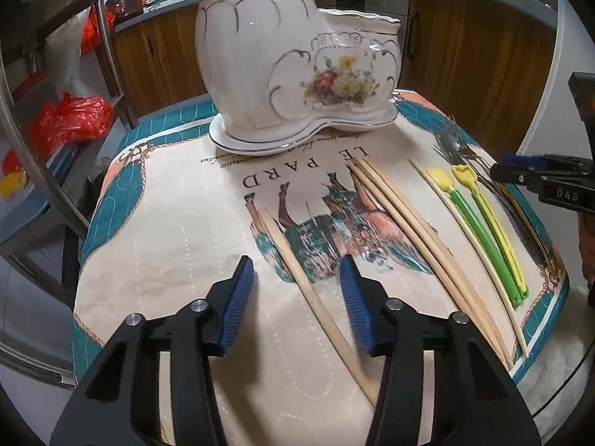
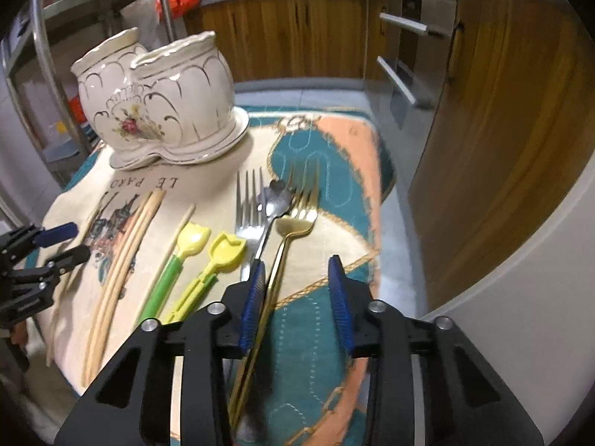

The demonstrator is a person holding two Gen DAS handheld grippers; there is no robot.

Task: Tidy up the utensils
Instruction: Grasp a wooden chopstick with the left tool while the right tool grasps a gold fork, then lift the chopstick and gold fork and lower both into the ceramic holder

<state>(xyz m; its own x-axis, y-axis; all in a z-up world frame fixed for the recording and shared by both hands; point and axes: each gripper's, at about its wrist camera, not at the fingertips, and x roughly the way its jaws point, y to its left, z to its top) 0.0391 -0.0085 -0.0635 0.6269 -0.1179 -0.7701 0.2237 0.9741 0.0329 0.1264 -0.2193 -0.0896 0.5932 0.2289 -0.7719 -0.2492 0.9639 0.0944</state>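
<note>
1. Kitchen: I see wood cabinets (image 2: 297,33) along the far wall, a metal rack with red bags (image 1: 70,119) on the left, and oven drawer handles on the right.
2. A small counter sits under a printed cloth (image 1: 178,200) with a horse picture and "LE PARD" lettering.
3. White ceramic holder (image 1: 293,70), two cups with a flower decal on a shared base, stands at the far edge of the cloth; its inside is not visible to me.
4. Utensils lie flat on the cloth, near the holder but apart from it.
5. Single chopstick (image 1: 297,278) lies at far left of the row, running between my left gripper (image 1: 297,282) fingers; jaws wide, blue pads not touching it as far as I can tell.
6. Chopstick bundle (image 1: 409,230) sits right of that, then one more pale stick just beside the green spoon.
7. Green-handled spoon (image 2: 174,267) and yellow spoon (image 2: 219,260), both with yellow tulip-shaped heads, lie side by side.
8. Silver fork (image 2: 249,204), flower-head silver spoon (image 2: 273,200), and gold fork (image 2: 297,212) cluster at the right, heads overlapping.
9. Right gripper (image 2: 297,278) hovers over the gold fork handle; jaws wide, the handle passes close to the left pad, contact unclear.
</note>
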